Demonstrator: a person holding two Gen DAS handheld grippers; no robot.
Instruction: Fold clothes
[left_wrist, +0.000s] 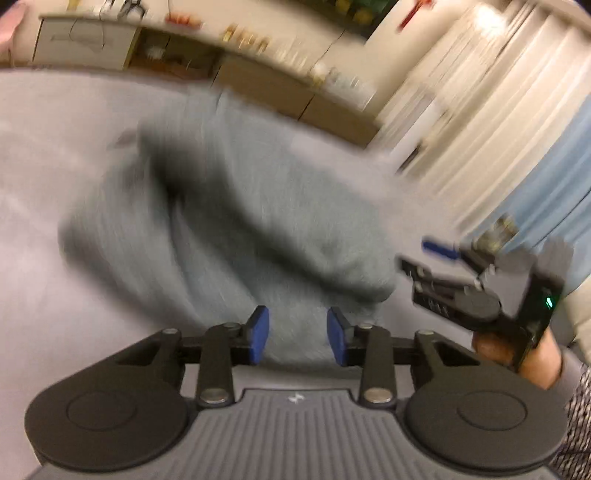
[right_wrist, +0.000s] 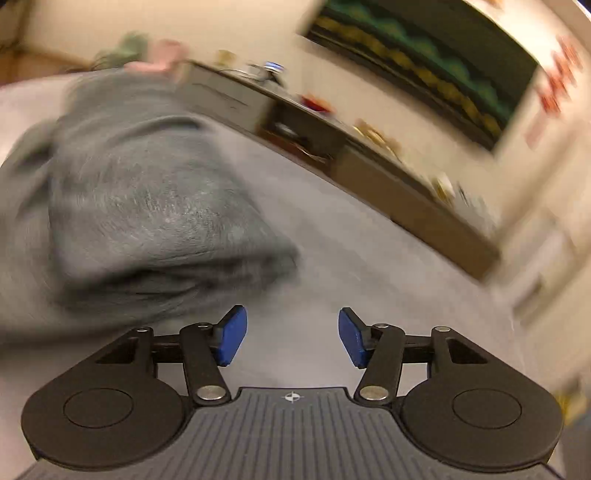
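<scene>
Left wrist view shows the big grey surface (left_wrist: 44, 221), probably a bed or padded top, though blur makes that hard to settle, with the grey garment (left_wrist: 236, 221) lying bunched on it just ahead of the left gripper (left_wrist: 298, 334). Judging by its layered, rounded shape, the garment looks partly folded: some turns seem done, while squaring up and flattening are likely left. Behind the surface runs a long low cabinet (left_wrist: 280, 88) crowded with small items, and pale curtains (left_wrist: 509, 110) hang at the right. The right gripper (left_wrist: 413, 258), held in a hand (left_wrist: 517, 354), sits just beside the garment's near corner. In the right wrist view the garment (right_wrist: 147, 206) lies to the left of that gripper (right_wrist: 292, 334), apart from it. Both pairs of fingers are released, with nothing pinched between them.
</scene>
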